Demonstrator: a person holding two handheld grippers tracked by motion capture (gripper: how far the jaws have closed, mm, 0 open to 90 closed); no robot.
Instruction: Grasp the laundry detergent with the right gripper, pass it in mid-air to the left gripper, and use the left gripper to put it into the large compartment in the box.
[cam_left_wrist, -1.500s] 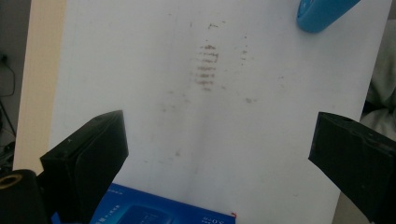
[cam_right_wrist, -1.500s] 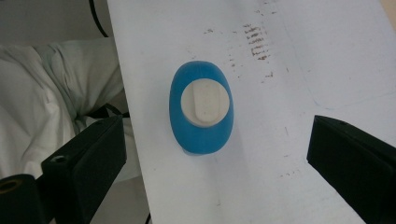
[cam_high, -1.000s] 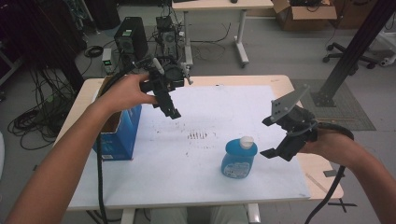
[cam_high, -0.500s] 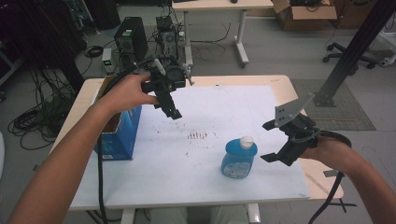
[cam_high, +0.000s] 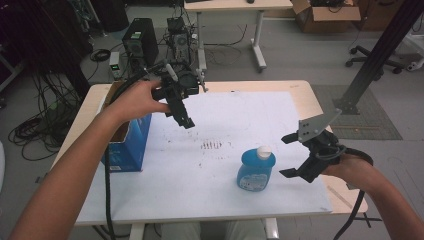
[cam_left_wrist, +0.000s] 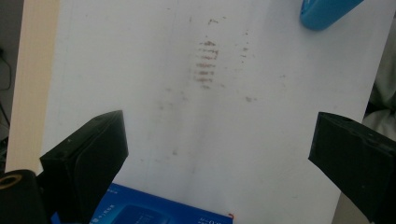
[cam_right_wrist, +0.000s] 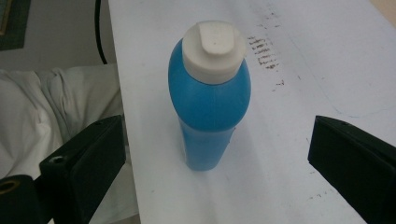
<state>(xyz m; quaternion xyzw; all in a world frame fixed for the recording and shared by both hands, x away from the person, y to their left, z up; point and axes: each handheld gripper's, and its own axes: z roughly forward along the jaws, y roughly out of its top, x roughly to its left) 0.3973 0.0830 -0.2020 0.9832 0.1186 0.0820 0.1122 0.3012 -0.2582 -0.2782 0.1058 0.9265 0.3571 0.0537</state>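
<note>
A blue bottle with a white flip cap is seen standing upright on the white sheet that covers the desk, toward the near right part of it. The right hand-held gripper is held just beside the bottle on its right, level with the body, its 2 jaws spread wide and nothing between them; in the right gripper view the bottle is framed squarely between the jaws. The left hand-held gripper is held well apart from the bottle, above the far left of the sheet near a blue box, its jaws likewise spread wide and empty.

The bottle is judged to be smooth plastic, stiff enough to be squeezed lightly but probably slippery, and of moderate weight if liquid is inside; how full it is cannot be told. Its body is rounded and widest below the cap, so a hold is best taken across the middle of the body, where the sides run straighter. The cap is better avoided, since it may flip open.
</note>
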